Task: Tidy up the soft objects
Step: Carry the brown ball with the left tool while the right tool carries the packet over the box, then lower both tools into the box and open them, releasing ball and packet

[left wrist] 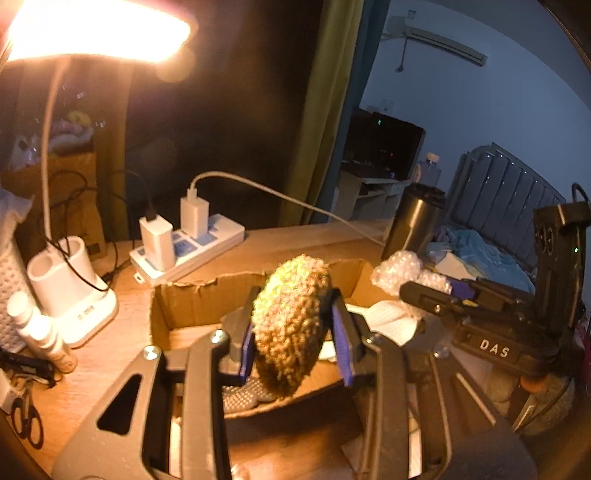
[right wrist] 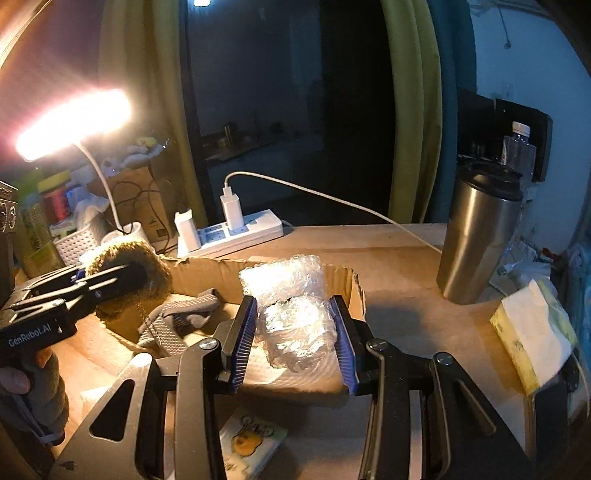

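My left gripper [left wrist: 293, 332] is shut on a brown curly fleece pad [left wrist: 291, 325], held upright over the open cardboard box [left wrist: 192, 299]. In the right wrist view the same left gripper [right wrist: 79, 277] and fleece pad [right wrist: 147, 266] hang over the box's left side. My right gripper [right wrist: 297, 328] is shut on a wad of clear bubble wrap [right wrist: 291, 306] above the box's right end [right wrist: 347, 288]. From the left wrist view that wrap [left wrist: 399, 273] shows at the tip of the right gripper [left wrist: 424, 291]. A grey knitted glove [right wrist: 177, 317] lies inside the box.
A lit desk lamp [left wrist: 92, 33] glares at upper left, its white base [left wrist: 70, 288] beside the box. A power strip [right wrist: 236, 232] with chargers sits behind the box. A steel tumbler [right wrist: 476, 236] stands at right, a tissue pack [right wrist: 532, 332] nearer. Scissors [left wrist: 26, 417] lie at far left.
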The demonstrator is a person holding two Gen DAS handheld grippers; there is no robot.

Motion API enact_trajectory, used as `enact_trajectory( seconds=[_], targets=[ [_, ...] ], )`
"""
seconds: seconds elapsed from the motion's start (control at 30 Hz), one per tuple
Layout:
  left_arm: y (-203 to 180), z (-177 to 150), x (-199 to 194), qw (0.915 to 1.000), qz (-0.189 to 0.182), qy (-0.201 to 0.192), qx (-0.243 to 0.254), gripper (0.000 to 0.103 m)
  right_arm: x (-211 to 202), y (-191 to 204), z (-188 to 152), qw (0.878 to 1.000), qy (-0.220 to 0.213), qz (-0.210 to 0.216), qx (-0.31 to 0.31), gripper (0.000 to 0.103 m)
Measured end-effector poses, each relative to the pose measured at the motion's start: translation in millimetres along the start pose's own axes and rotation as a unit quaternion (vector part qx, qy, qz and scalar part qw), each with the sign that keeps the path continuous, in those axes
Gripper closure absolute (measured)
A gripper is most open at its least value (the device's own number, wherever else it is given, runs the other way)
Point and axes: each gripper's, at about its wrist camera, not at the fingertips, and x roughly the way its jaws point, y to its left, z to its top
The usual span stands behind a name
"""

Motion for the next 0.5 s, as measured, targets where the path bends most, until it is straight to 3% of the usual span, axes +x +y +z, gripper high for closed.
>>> enact_trajectory(
  seconds=[0.37, 0.43, 0.5],
  targets=[
    [1, -15, 60, 0.9978, -0.015, 0.064, 0.001, 0.065, 42, -13, 0, 1.000, 0.018, -0.005, 0.005, 0.061],
    [1, -18, 69, 0.9965, -0.014, 0.083, -0.002, 0.061, 46, -14, -1, 1.000, 0.023, -0.008, 0.004, 0.058],
    [2, -20, 78, 0.9946, -0.014, 0.103, -0.010, 0.050, 48, -13, -2, 1.000, 0.025, -0.009, 0.002, 0.054]
  ],
)
